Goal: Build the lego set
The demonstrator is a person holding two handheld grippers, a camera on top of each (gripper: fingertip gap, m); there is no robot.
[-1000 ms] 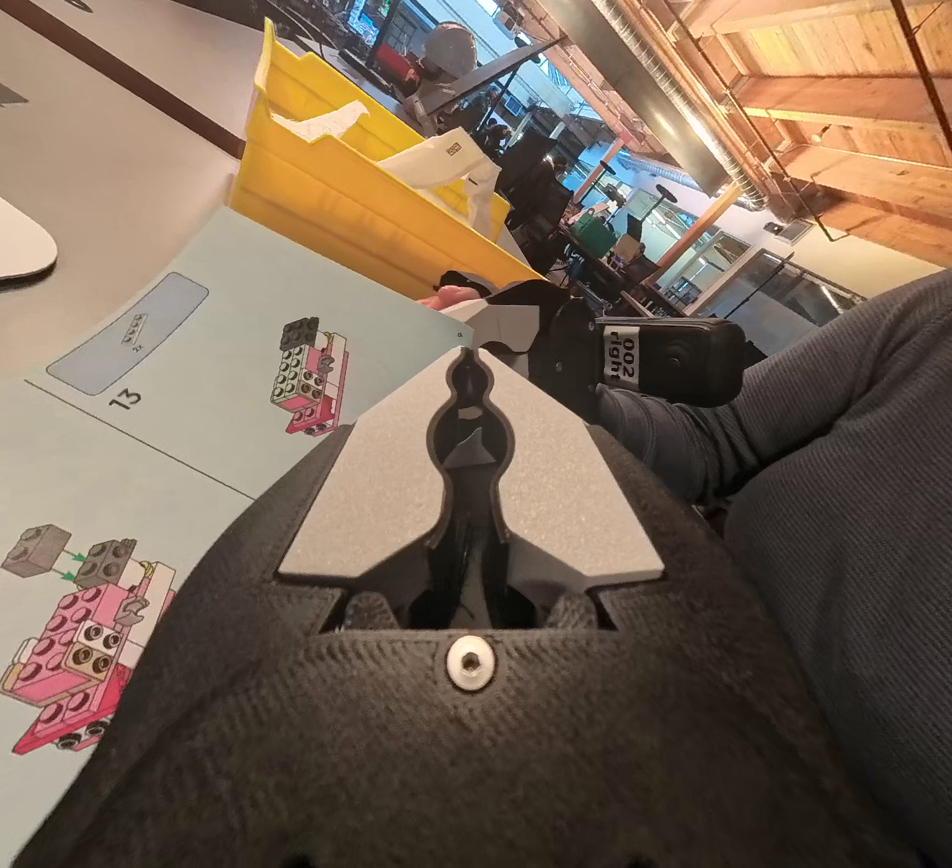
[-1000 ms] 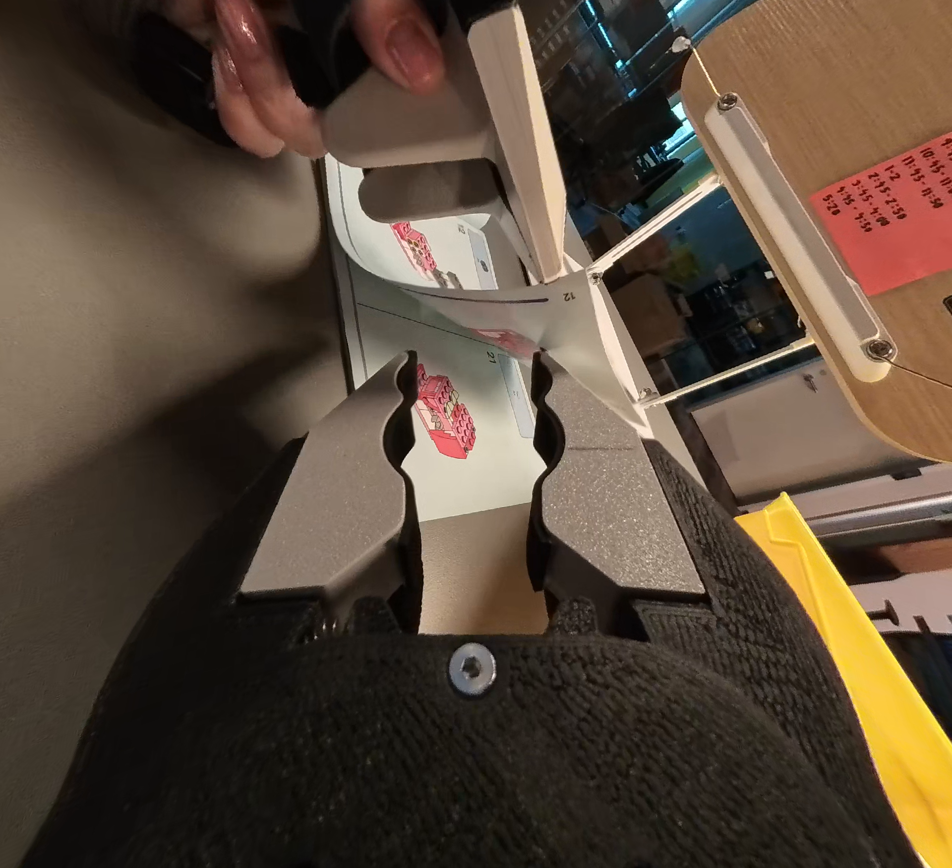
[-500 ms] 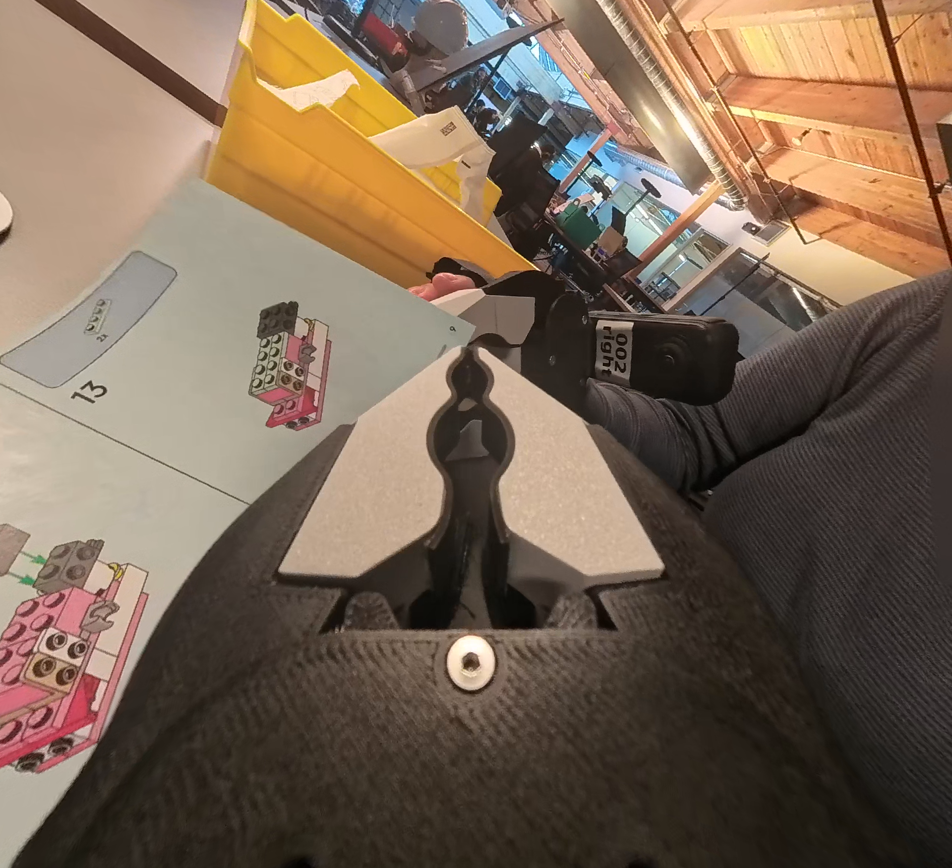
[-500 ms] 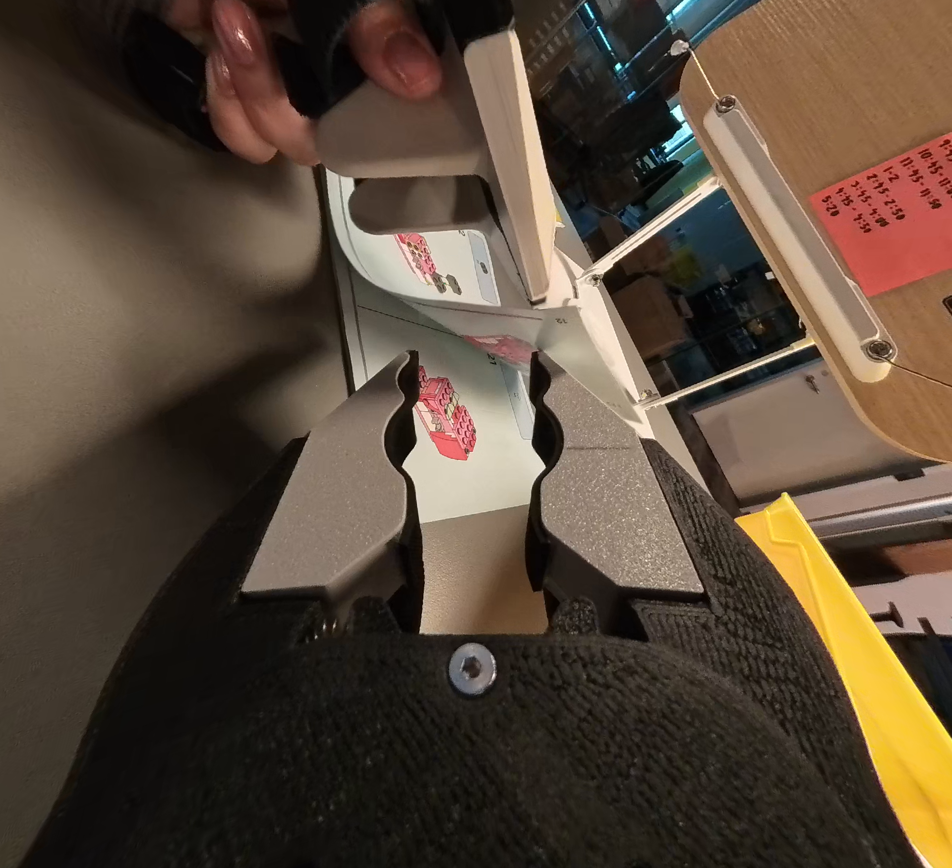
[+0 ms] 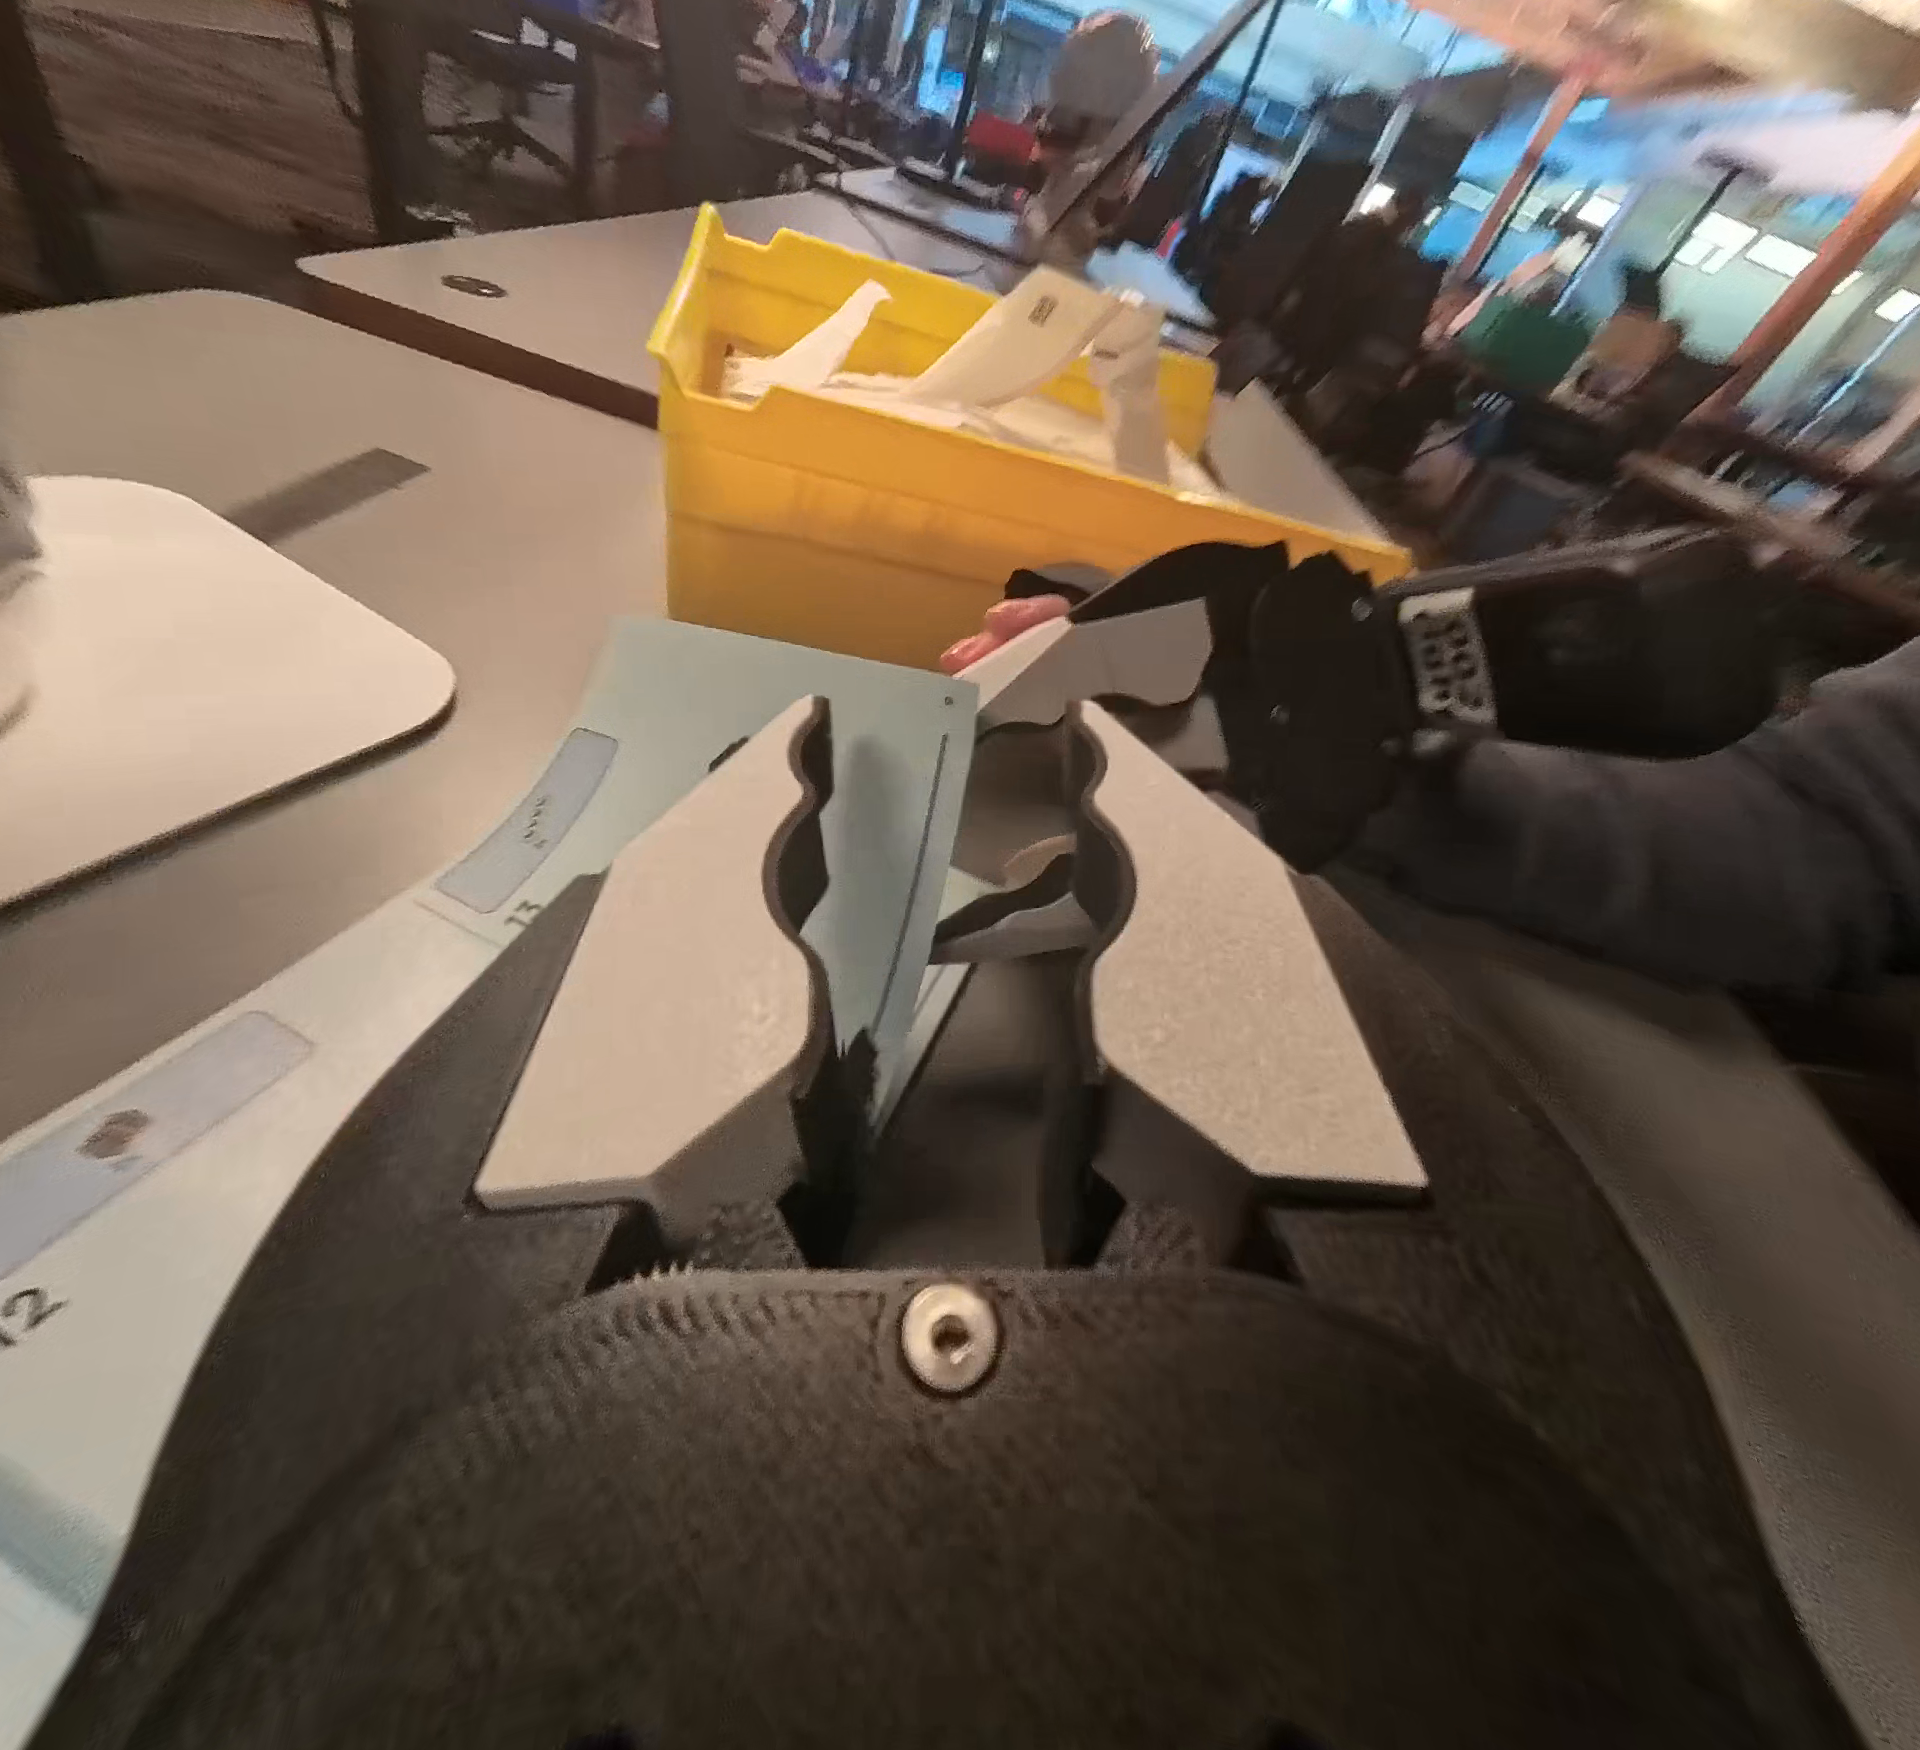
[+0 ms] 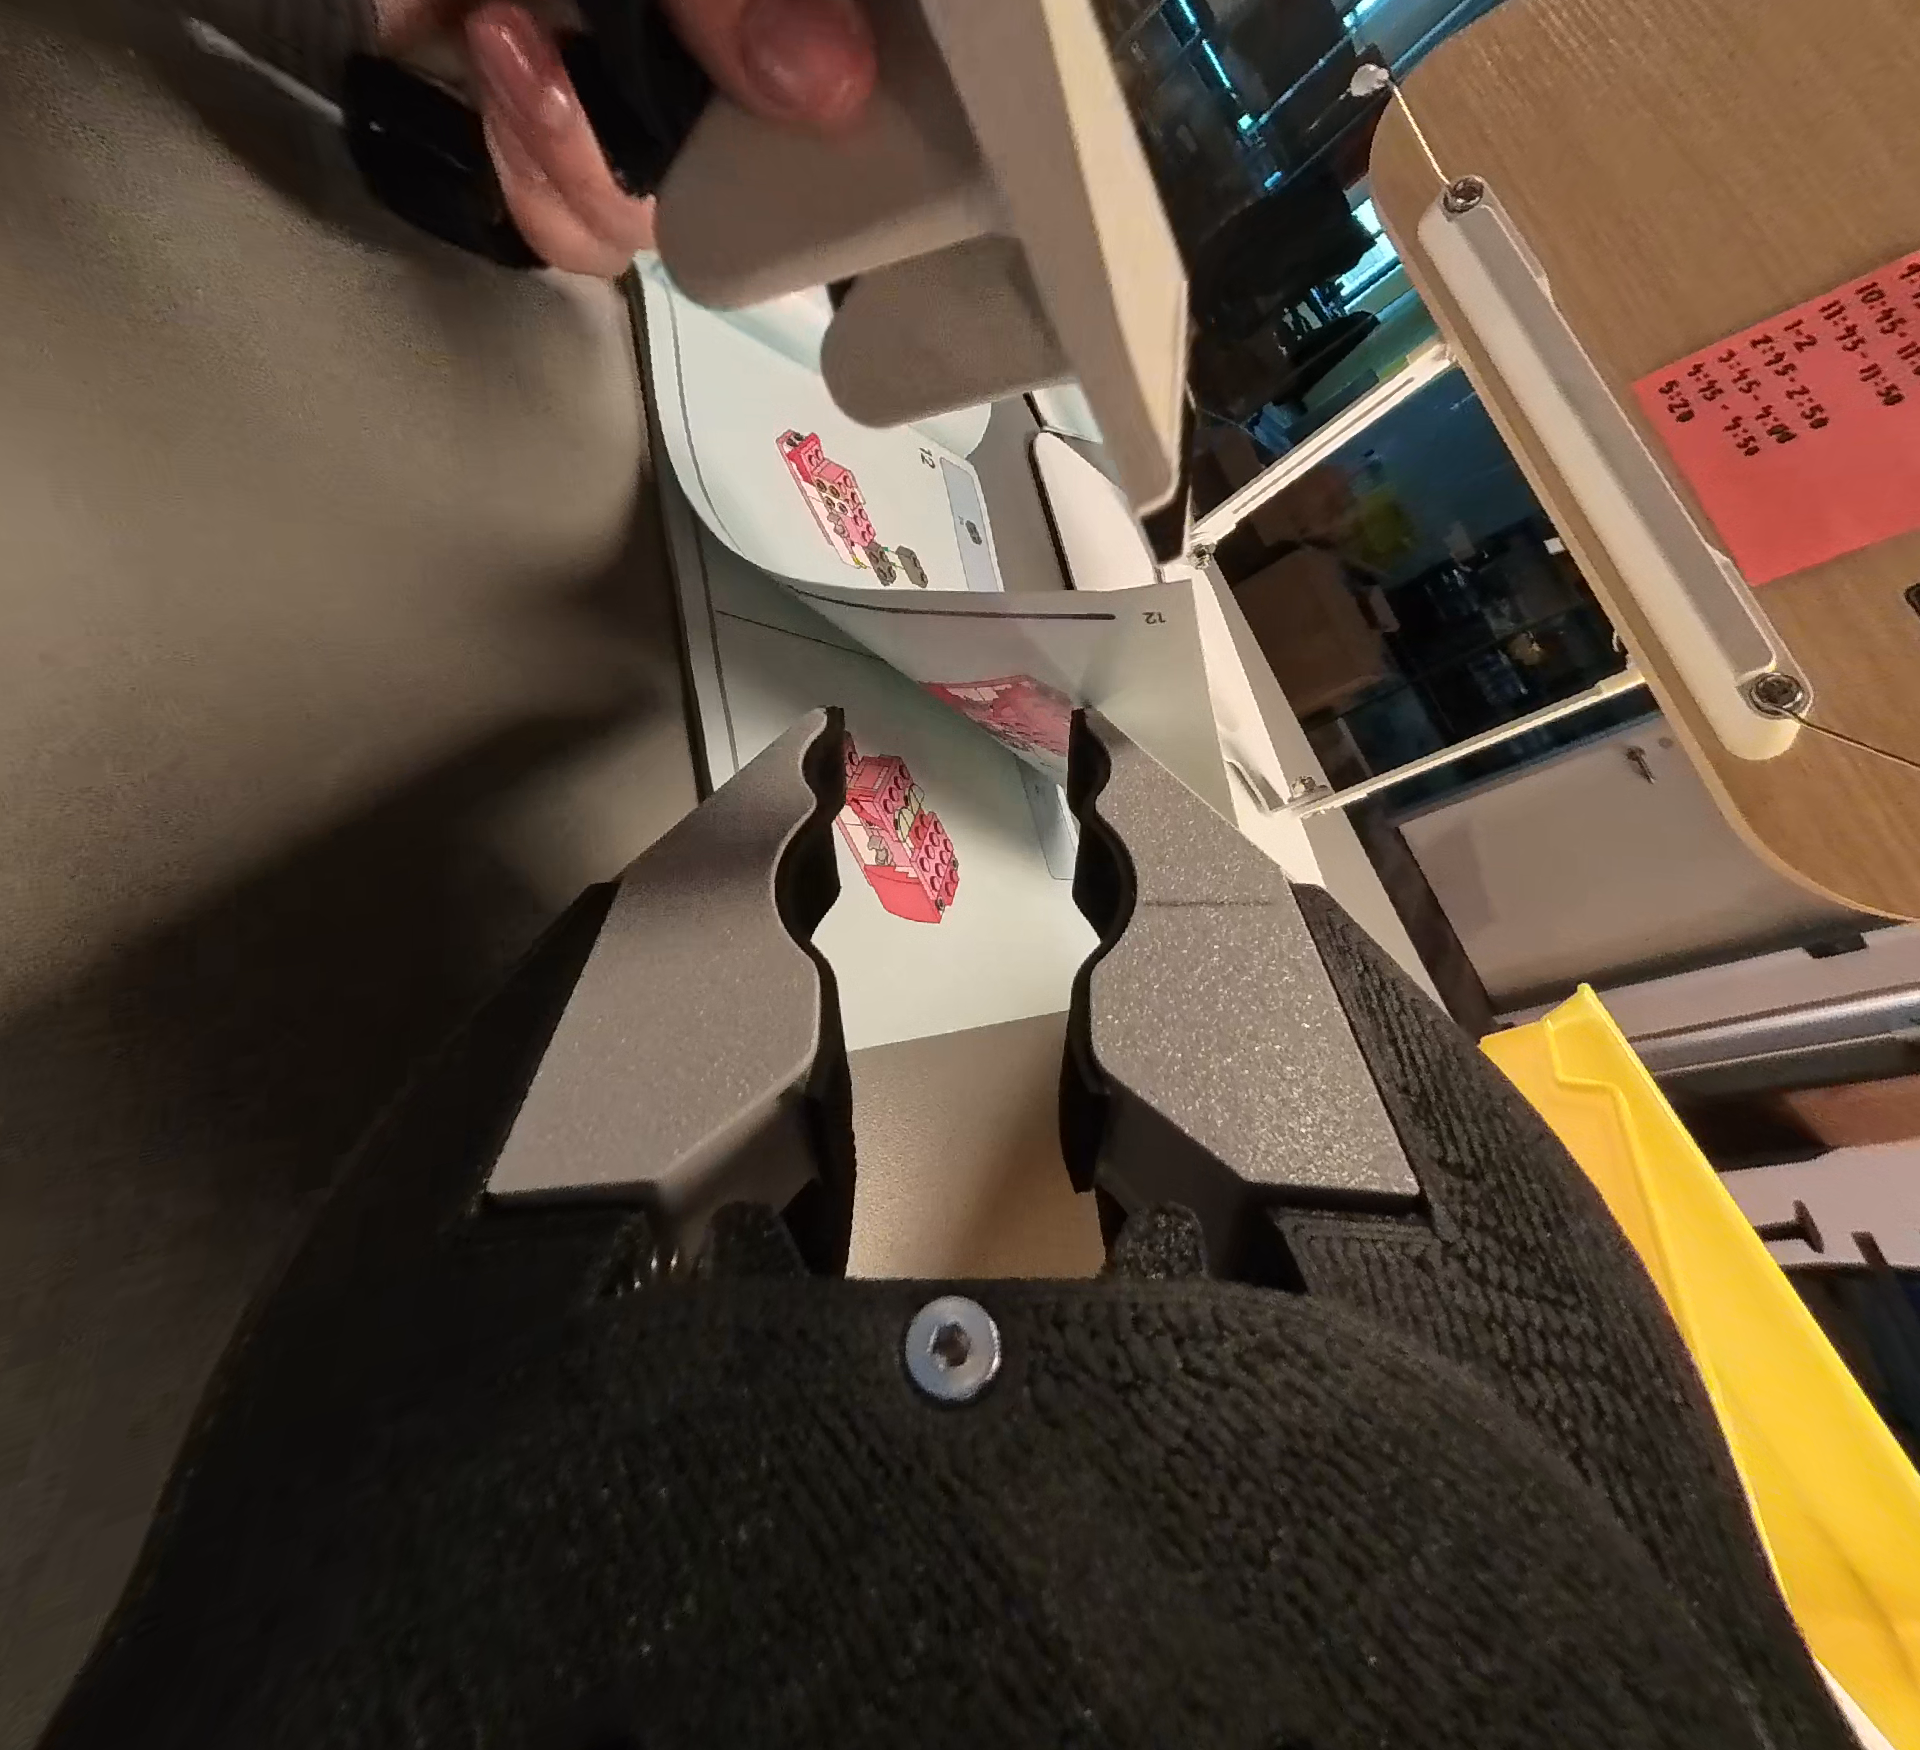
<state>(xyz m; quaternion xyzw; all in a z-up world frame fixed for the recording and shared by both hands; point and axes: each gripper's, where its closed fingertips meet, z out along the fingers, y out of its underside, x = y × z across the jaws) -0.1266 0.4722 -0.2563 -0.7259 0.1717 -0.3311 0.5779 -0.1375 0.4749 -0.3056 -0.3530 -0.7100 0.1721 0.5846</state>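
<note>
Left wrist view: grey table (image 5: 312, 412) fills the left, yellow bin (image 5: 883, 505) upper centre, pale blue instruction booklet (image 5: 727, 692) lower left; left gripper (image 5: 951, 724) spread, lifted page between its fingers; right gripper (image 6: 951, 729) spread over booklet

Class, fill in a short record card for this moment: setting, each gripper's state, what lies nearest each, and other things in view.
Setting: grey table
Left gripper: open, a lifted booklet page between its fingers
Right gripper: open, one fingertip at the curled page
Booklet: pale blue, brick-model drawings
Also: yellow bin, white pad
</note>
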